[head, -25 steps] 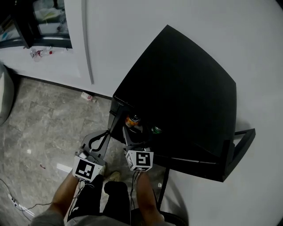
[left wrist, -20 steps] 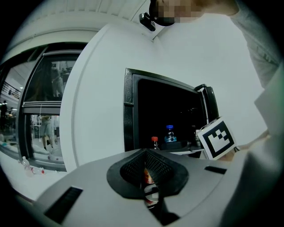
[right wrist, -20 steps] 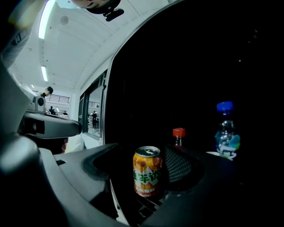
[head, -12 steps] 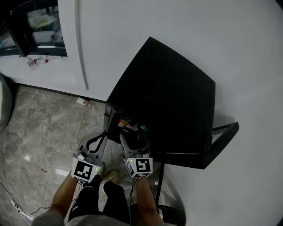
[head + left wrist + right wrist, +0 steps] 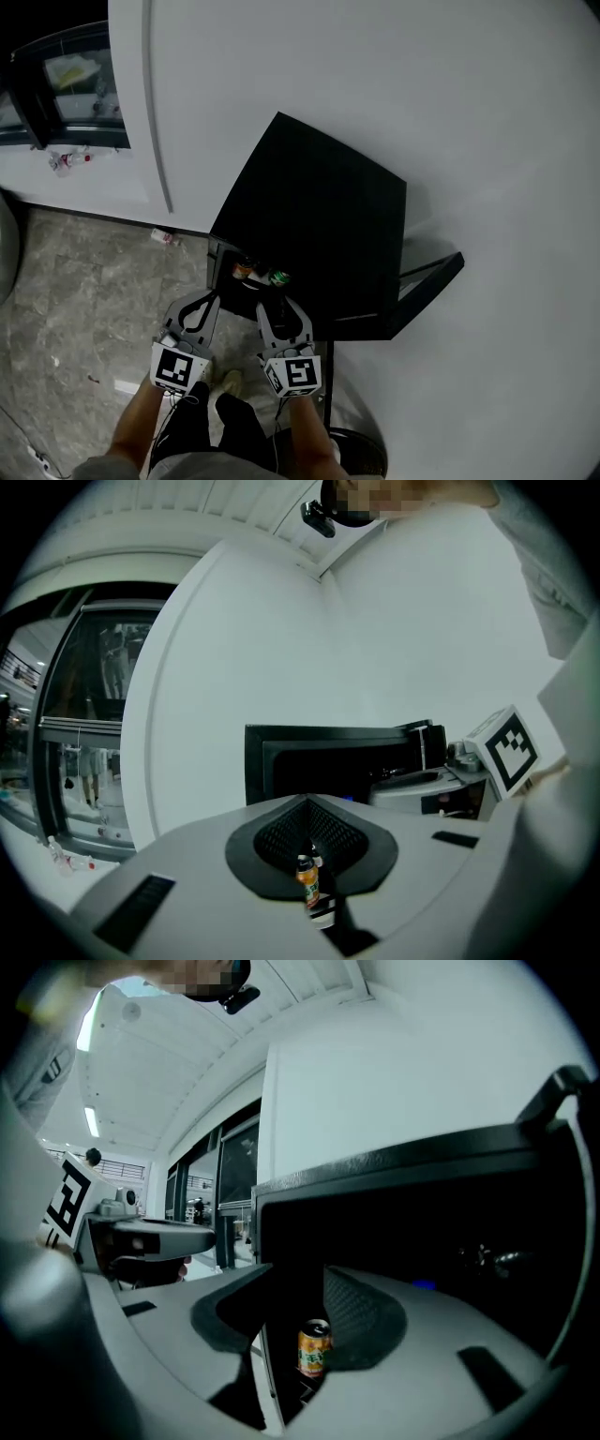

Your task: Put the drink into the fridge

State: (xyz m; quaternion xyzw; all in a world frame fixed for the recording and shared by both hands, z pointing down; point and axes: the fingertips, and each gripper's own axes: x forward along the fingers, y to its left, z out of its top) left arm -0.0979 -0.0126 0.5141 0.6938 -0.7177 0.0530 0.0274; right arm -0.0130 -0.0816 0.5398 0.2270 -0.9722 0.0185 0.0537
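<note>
Left gripper (image 5: 201, 303) closed, orange can (image 5: 314, 1347) inside black fridge (image 5: 319, 220)

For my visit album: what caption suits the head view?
Left gripper shut, right gripper empty, its jaws just closing partway, both facing an open black fridge with drink cans inside.
</note>
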